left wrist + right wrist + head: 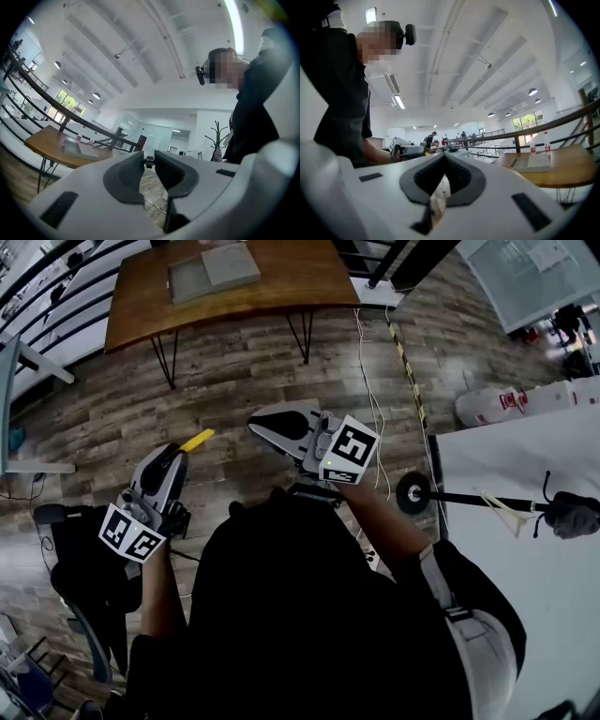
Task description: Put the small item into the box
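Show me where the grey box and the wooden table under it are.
grey box [214,273], head view, middle of its top face.
wooden table [309,277], head view, bare tabletop right of the grey box.

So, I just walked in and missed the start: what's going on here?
A person stands on the wood floor, short of the table, with a claw in each hand. The left claw is slightly apart, the right claw shut; I can't make out anything in either. The grey box lies on the table, untouched.
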`<state>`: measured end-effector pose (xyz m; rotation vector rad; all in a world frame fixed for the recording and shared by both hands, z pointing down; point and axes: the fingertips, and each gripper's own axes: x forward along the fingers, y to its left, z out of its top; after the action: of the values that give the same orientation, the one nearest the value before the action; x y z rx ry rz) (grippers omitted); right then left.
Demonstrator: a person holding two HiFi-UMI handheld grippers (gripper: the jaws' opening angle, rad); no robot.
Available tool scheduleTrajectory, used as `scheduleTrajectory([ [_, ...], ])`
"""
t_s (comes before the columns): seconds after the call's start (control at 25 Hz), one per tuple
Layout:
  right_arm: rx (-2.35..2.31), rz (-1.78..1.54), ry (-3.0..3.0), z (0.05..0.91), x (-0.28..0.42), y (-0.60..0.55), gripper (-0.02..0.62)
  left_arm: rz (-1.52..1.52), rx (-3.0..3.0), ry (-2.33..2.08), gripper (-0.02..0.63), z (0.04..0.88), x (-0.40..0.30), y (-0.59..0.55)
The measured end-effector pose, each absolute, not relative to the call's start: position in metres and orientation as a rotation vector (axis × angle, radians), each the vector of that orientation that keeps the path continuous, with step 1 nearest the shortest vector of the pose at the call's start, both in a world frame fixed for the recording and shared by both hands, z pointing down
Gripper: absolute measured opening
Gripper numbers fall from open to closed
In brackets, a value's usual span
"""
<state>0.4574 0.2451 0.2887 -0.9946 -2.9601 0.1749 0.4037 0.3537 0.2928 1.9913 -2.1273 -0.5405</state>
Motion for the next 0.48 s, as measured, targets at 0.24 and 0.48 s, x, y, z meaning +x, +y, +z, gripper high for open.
scheduleTrajectory([
  [0.24,-0.983,0.164,-2.979,0.287,0.467,0.227,0.009,-0.538,1.986,-2.123,0.081,0.296,0.415,0.340],
  [0.48,-0.941,0.165,-2.978,0.302,0.486,0.197,0.009,-0.532,1.977,-2.125,0.081,0.298,0.429,0.316],
])
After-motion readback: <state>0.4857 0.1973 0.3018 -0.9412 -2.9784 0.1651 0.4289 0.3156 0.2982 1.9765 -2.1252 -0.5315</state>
